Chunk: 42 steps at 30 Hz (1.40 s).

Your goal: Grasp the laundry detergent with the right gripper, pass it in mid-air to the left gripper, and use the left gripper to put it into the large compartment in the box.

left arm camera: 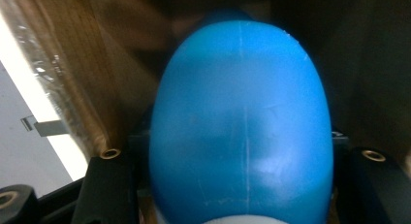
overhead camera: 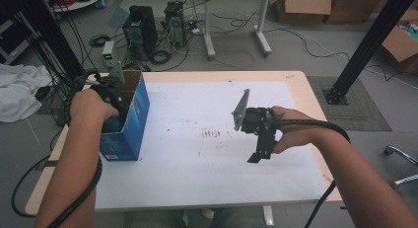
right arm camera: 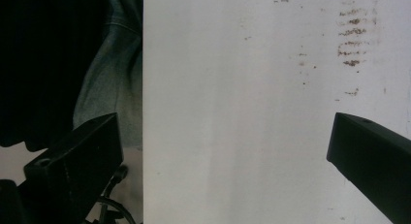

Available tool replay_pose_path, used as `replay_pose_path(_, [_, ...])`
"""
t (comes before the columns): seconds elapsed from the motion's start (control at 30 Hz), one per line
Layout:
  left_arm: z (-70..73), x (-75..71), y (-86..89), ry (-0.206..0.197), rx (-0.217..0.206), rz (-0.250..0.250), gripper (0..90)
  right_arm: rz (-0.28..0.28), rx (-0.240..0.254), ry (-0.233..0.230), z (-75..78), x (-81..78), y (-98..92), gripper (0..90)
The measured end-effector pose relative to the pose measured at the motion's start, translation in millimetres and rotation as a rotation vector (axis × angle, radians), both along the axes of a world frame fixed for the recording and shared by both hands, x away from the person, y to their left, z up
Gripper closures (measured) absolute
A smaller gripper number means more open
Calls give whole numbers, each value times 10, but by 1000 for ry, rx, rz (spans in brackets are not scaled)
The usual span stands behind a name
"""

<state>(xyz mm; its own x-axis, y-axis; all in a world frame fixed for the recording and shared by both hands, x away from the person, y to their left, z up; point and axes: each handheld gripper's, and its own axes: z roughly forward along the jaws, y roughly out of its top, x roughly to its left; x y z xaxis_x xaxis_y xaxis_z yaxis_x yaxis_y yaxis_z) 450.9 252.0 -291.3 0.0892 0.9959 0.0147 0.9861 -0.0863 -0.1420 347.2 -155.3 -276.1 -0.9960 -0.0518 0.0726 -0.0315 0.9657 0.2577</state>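
A smooth blue egg-shaped object (left arm camera: 241, 122) sits clamped between the left claw's (overhead camera: 114, 120) jaws, low inside the open blue carton (overhead camera: 129, 120) at the left of the high view, apparently being set down in it or lifted out. The carton's walls hide the grip there, and its floor is too dark to read. The right claw (overhead camera: 260, 151) hangs wide and empty over the white desk (overhead camera: 197, 159), seemingly waiting.
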Motion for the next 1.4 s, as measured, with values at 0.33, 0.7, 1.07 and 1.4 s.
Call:
replay_pose_path(0.33, [-10, -4, -1, -19, -8, 9, 398, -3, 1, -1, -1, 5, -8, 0])
replay_pose_path(0.7, [-4, -7, -9, -27, 0, 21, 393, -4, 14, -4, 40, -1, -2, 0])
replay_pose_path(1.07, [109, -25, 5, -38, -20, 22, 328, -5, 15, -4, 46, -8, -3, 0])
replay_pose_path(1.4, [298, -31, -30, -67, 8, -2, 278, -3, 22, -7, 58, -21, -1, 0])
